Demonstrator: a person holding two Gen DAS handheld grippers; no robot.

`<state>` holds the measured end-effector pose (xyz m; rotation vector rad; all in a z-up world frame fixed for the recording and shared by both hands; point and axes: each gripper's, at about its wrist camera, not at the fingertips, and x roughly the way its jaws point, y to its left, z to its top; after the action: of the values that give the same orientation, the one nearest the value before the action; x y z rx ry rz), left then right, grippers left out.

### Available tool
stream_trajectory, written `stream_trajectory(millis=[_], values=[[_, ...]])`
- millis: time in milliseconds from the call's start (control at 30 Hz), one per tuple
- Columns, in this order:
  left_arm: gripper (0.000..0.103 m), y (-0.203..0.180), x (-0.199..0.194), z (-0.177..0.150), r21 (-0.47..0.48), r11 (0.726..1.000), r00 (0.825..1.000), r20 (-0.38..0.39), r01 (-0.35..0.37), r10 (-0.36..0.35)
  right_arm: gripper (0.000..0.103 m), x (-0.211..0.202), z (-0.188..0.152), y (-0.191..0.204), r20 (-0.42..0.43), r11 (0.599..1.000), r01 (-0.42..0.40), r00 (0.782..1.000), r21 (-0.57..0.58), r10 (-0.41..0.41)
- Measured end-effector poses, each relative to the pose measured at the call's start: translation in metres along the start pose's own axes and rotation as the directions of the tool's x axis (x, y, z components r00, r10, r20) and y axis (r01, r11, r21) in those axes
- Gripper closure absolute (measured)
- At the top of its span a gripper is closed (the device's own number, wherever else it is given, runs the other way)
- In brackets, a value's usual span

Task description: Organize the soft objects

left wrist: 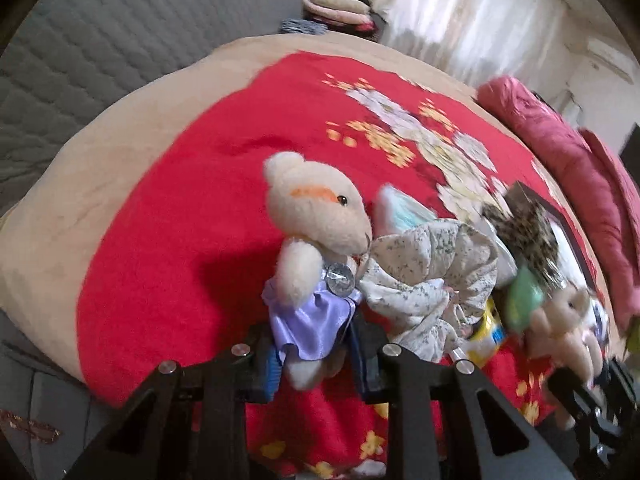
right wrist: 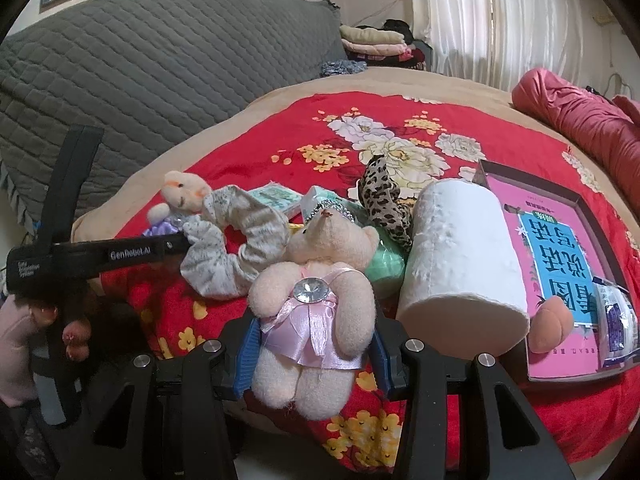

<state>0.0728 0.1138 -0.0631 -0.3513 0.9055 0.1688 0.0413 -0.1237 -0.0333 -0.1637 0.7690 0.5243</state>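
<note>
Evidently both bears are held low by the skirt so each head stays free. Left tongs [left wrist: 314,354] clamped on purple-dress bear [left wrist: 316,236], upright over the red bedspread [left wrist: 168,208]. Right tongs [right wrist: 312,354] clamped on pink-dress bear [right wrist: 316,292], beside the scrunchie [right wrist: 236,248] and paper roll [right wrist: 460,256].
</note>
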Motion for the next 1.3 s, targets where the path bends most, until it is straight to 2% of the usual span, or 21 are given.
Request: stream_trajectory(millis=[167, 400, 833, 1033, 1300], values=[[0.075, 0.014, -0.021, 0.004, -0.029, 0.999, 0.995, 0.092, -0.029, 0.031, 0.055, -0.003, 0.001, -0.001, 0.013, 1.0, 0.0, 1.0, 0.008, 0.0], [0.075, -0.007, -0.048, 0.0, 0.079, 0.997, 0.983, 0.181, -0.009, -0.005, 0.055, -0.01, 0.004, -0.002, 0.047, 1.0, 0.002, 0.999, 0.013, -0.003], [0.075, -0.056, -0.074, -0.017, 0.176, 0.982, 0.985, 0.143, 0.072, -0.098, 0.055, -0.029, 0.01, -0.012, 0.117, 0.999, 0.023, 0.993, 0.042, -0.028], [0.075, -0.08, -0.082, -0.026, 0.224, 0.971, 0.984, 0.136, 0.079, -0.112, 0.055, -0.041, 0.012, -0.021, 0.151, 0.998, 0.027, 0.988, 0.062, -0.036], [0.075, -0.107, -0.093, -0.037, 0.296, 0.954, 0.984, 0.152, 0.045, -0.093, 0.055, -0.057, 0.014, -0.028, 0.199, 0.996, 0.024, 0.979, 0.081, -0.039]])
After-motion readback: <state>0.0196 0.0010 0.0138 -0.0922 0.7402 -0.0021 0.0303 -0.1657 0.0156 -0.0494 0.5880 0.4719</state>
